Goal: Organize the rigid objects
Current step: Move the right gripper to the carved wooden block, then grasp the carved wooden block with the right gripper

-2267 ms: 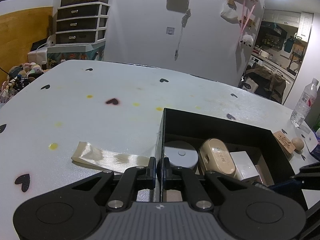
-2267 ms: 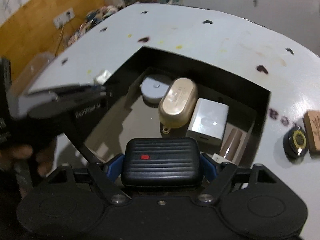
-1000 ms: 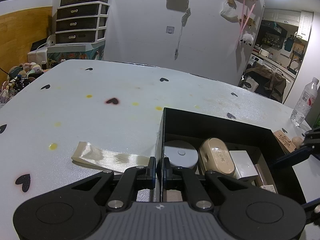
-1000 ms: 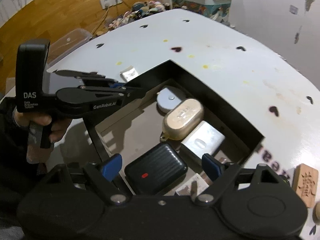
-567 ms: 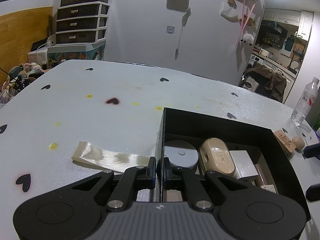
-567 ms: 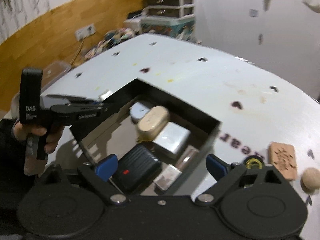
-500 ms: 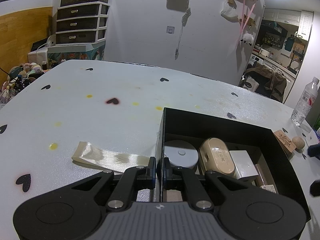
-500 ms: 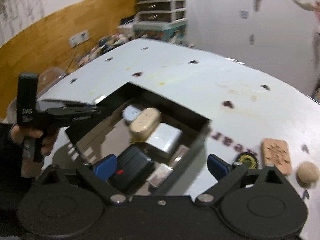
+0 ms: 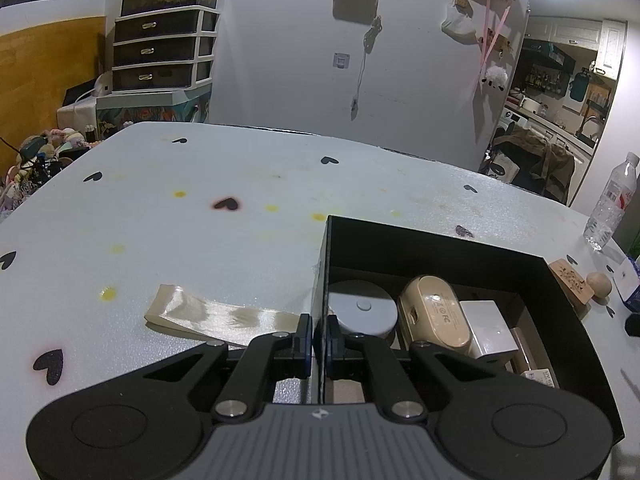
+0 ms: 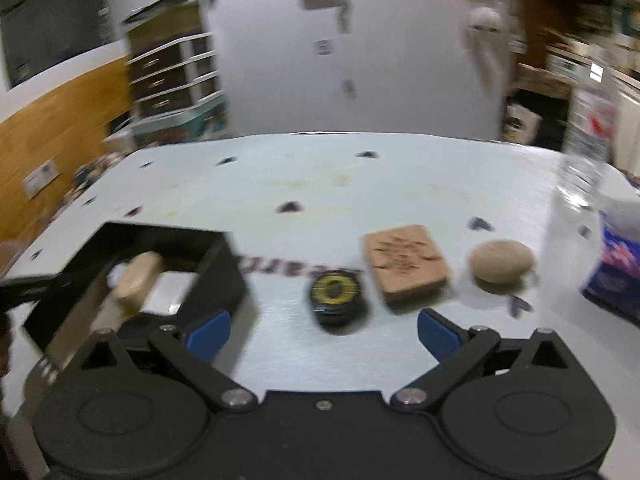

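My left gripper (image 9: 317, 336) is shut on the left wall of the black box (image 9: 432, 240). Inside the box lie a grey round disc (image 9: 362, 310), a beige case (image 9: 434, 316) and a white block (image 9: 488, 326). My right gripper (image 10: 320, 330) is open and empty above the table, right of the box (image 10: 218, 276). Just ahead of it lies a black and yellow round disc (image 10: 336, 294), then a wooden carved block (image 10: 404, 266) and a round wooden knob (image 10: 500, 264) to the right. The right wrist view is blurred.
A cream ribbon (image 9: 216, 316) lies on the white table (image 9: 200, 208) left of the box. A water bottle (image 9: 610, 202) stands at the far right edge. A blue packet (image 10: 612, 276) sits right of the knob. The wooden block (image 9: 570, 286) and knob (image 9: 599, 285) lie beside the box.
My right gripper let go of the black case inside the box, opened, pulled out and swung right over the loose items. My left gripper has stayed on the box wall.
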Action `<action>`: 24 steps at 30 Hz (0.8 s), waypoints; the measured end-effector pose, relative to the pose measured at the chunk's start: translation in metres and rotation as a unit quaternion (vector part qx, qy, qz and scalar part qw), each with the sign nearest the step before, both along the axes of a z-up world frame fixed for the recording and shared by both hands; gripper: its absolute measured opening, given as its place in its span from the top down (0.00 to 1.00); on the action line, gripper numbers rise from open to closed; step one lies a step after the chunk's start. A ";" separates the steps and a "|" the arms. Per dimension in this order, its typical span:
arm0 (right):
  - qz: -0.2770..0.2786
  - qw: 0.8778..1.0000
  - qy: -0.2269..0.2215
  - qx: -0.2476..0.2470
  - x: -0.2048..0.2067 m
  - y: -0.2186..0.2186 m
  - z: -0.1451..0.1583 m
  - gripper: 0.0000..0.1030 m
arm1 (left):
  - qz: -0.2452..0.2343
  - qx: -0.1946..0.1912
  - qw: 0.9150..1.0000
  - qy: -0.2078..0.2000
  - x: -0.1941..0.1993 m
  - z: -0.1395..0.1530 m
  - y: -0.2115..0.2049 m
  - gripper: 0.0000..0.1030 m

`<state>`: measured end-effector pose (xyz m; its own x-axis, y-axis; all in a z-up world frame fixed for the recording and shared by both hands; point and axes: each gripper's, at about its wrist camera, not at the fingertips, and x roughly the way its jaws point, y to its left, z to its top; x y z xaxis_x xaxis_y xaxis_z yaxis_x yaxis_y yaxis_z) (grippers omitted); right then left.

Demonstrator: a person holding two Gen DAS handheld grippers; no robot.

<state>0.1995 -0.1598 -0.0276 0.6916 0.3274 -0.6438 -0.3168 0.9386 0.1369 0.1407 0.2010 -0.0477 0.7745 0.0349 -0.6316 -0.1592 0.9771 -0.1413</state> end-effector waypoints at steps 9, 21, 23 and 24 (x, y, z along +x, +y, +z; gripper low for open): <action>-0.047 0.999 -0.022 0.004 0.037 -0.025 -0.023 0.03 | 0.001 0.004 1.000 0.001 0.000 0.001 0.003 0.94; -0.057 0.997 0.025 0.045 0.117 -0.020 -0.047 0.14 | -0.001 0.005 1.000 0.002 0.001 0.001 0.004 0.94; -0.053 0.997 0.036 0.042 0.118 -0.016 -0.048 0.16 | -0.002 0.006 1.000 0.003 0.001 0.001 0.002 0.94; -0.046 0.997 0.042 0.044 0.116 -0.014 -0.048 0.17 | -0.002 0.006 1.000 0.003 0.001 0.001 0.002 0.94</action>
<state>0.3160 -0.1736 -0.0758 0.6656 0.3226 -0.6730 -0.2135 0.9464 0.2425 0.1413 0.2027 -0.0471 0.7712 0.0396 -0.6353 -0.1567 0.9792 -0.1291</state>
